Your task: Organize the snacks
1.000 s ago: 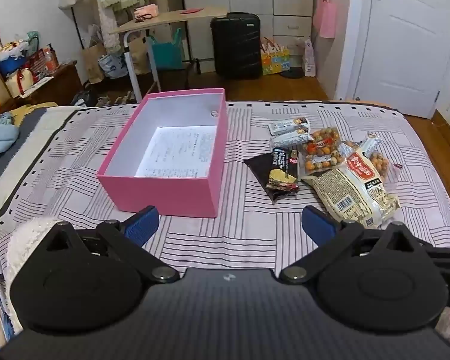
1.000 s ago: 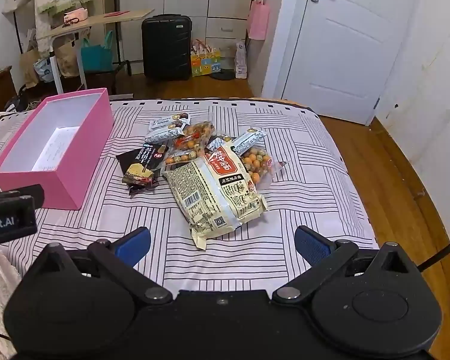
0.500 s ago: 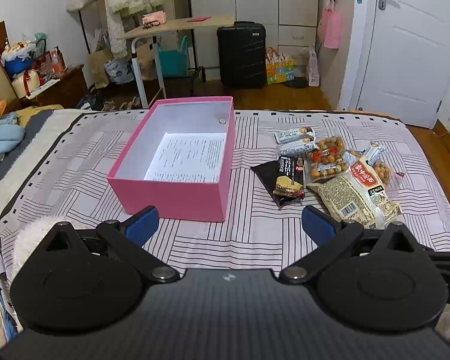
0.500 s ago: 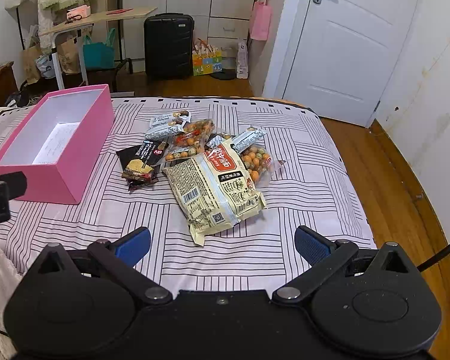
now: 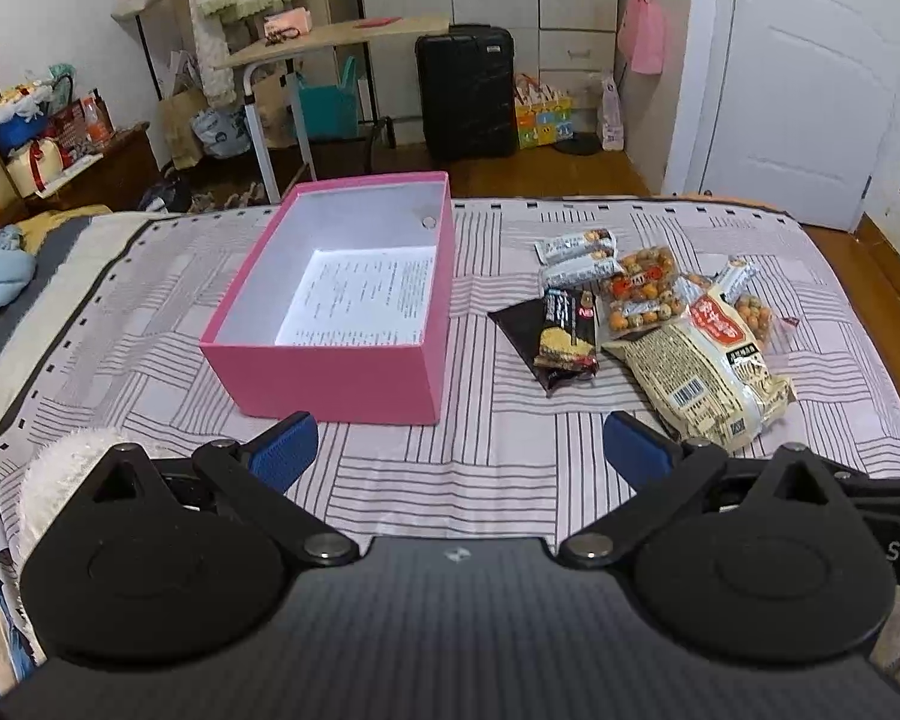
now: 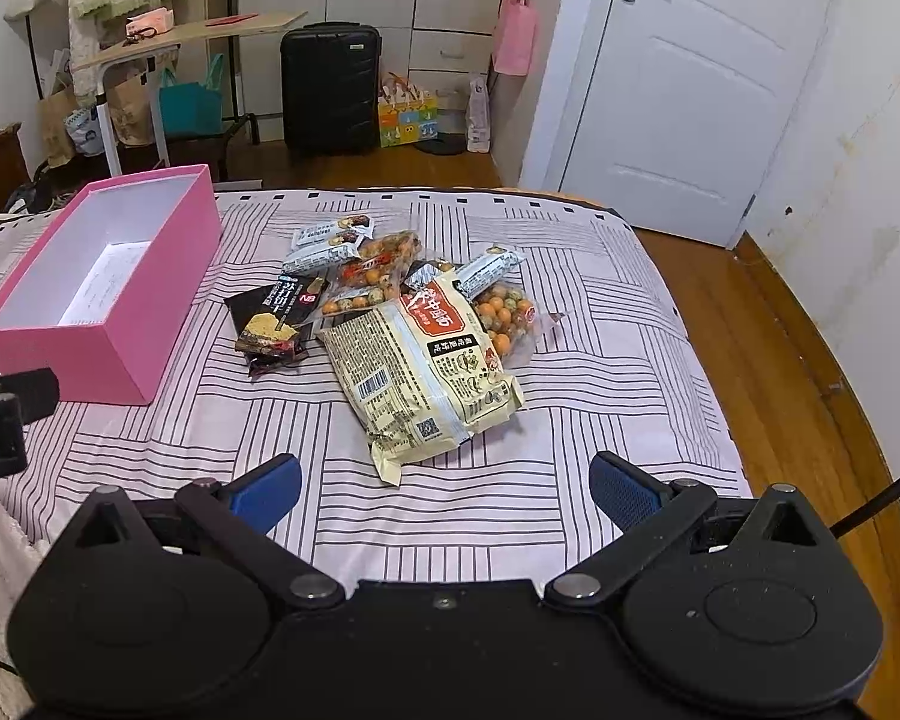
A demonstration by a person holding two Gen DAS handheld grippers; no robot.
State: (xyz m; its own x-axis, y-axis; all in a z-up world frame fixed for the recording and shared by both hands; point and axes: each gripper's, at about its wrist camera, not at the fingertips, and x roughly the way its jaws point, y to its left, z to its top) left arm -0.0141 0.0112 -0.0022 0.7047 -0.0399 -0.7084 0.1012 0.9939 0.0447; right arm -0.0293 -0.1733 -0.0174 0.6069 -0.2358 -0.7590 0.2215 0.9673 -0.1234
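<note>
On the bed [image 5: 498,468], a pink box [image 5: 342,306] lies open-topped at about 11 o'clock from the left claw [image 5: 459,441], its long axis running away from the camera toward the far edge of the mattress. A printed sheet [image 5: 360,303] lies flat on its floor. At 1 o'clock from that claw sits the heap of snacks: a large cream bag [image 5: 702,372] whose long axis slants from near right to far left, its red label end pointing away; a black packet [image 5: 561,333] just left of it, lengthwise toward the camera; 2 clear bags of coated nuts [image 5: 642,291] partly under the cream bag; and 2 small silver bars [image 5: 576,255] at the far side, lying crosswise. A 3rd silver bar [image 6: 489,267] shows in the right view, resting on the heap.

Both claws hang released over the near part of the bed, blue pads wide apart, nothing between them. The right claw [image 6: 444,486] faces the cream bag at 12 o'clock.

Small print on the packets is unreadable. A black block at the left edge of the right view is cut off.
</note>
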